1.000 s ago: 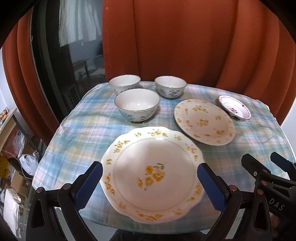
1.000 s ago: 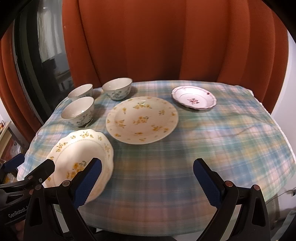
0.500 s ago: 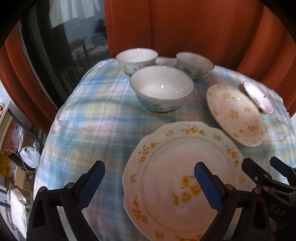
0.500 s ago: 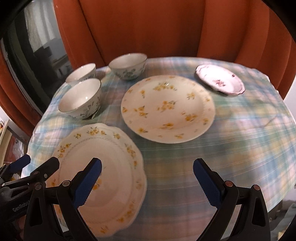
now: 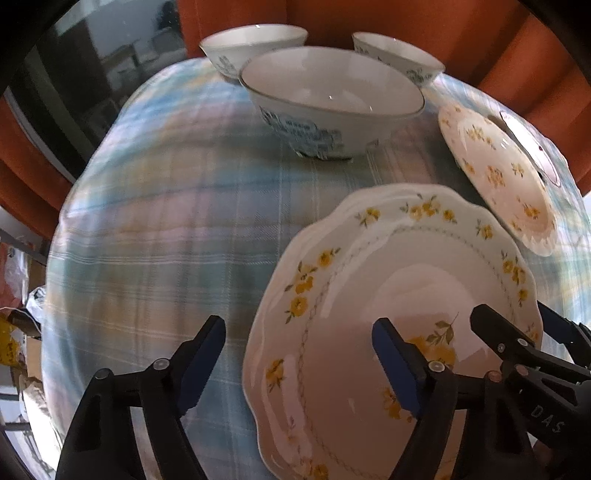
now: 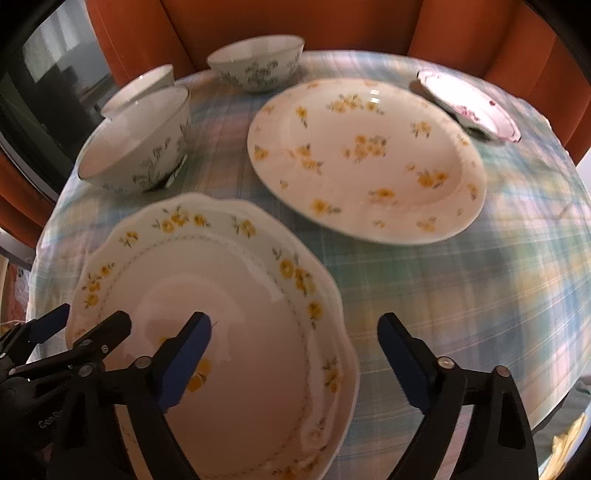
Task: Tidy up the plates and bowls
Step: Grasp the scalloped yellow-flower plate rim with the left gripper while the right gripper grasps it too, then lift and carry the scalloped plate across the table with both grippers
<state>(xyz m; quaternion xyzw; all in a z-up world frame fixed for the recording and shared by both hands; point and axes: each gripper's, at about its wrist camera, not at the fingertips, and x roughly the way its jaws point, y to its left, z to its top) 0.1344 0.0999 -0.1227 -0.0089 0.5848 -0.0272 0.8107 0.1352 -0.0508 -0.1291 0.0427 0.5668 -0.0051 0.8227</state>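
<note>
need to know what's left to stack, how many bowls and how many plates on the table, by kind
bowls: 3 (near, back left, back centre)
plates: 3 (scalloped, round yellow-flowered, small pink-flowered)
total: 6

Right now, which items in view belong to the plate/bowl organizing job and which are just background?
Job items:
scalloped plate
round floral plate
small pink-flowered dish
near bowl
two far bowls

Just there:
plaid tablecloth
orange curtain
dark window
clutter beside the table
</note>
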